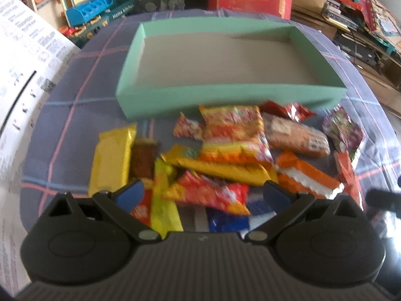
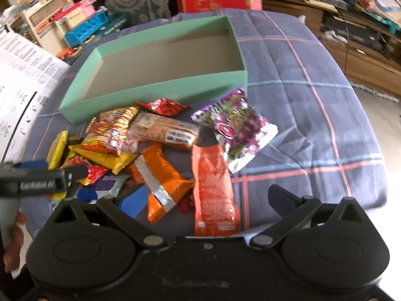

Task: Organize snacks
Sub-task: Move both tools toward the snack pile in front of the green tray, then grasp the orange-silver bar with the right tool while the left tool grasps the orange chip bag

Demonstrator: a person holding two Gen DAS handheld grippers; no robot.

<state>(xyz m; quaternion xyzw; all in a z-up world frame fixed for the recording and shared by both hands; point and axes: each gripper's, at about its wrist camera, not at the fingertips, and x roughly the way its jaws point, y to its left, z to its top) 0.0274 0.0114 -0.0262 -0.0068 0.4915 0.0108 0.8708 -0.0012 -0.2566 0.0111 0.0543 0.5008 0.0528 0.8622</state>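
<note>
The task looks barely begun: the green box [image 1: 225, 95] holds nothing on the plaid-covered tabletop [image 2: 300, 95], the snacks [image 1: 220, 155] lie heaped just in front of it, and the left claw [image 1: 203, 190] and right claw [image 2: 208, 198] both hover spread wide and empty-handed.

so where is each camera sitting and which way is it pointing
Left wrist: on the left tongs, low over the snack pile, facing the green box; its two open blue-tipped fingers show, and the right tongs' tip at the right edge.
Right wrist: on the right tongs, further right, facing the same box at an angle; its open fingers show, and the left tongs with a hand at the left edge.
Shared: box, snacks, plaid cloth, purple packet.
</note>
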